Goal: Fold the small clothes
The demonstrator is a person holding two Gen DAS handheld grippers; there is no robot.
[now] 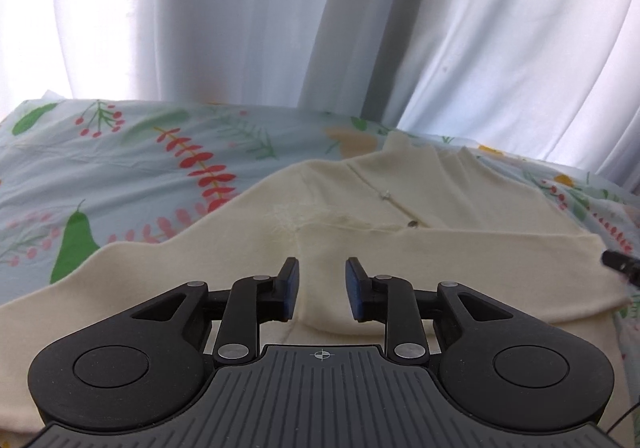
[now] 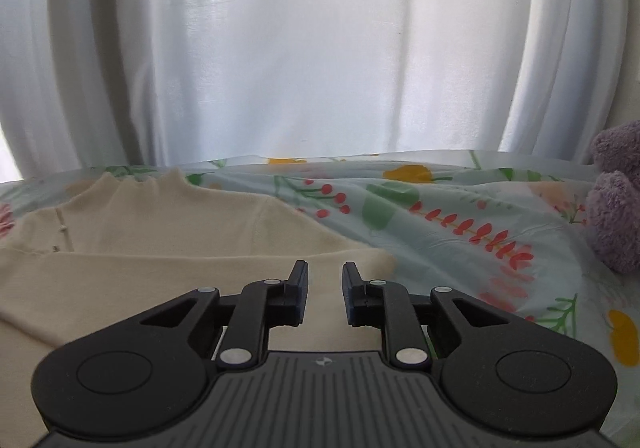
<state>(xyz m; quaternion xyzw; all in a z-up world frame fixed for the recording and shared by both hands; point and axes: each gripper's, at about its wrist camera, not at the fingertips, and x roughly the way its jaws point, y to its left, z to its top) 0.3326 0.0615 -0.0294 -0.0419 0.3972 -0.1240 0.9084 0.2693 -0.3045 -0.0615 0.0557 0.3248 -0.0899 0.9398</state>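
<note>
A cream knit top [image 1: 400, 207] lies spread on a floral sheet, its high collar pointing away and a sleeve folded across its body. My left gripper [image 1: 322, 272] is open and empty just above the folded sleeve near the garment's middle. The top also shows in the right wrist view [image 2: 160, 232]. My right gripper [image 2: 325, 275] is open and empty over the sleeve's cuff end at the garment's right edge. The tip of the right gripper [image 1: 620, 268] shows at the right edge of the left wrist view.
The floral sheet [image 1: 120, 167] covers the surface and extends left and right [image 2: 460, 215]. White curtains [image 2: 320, 47] hang close behind the far edge. A purple plush toy [image 2: 616, 207] sits on the sheet at the far right.
</note>
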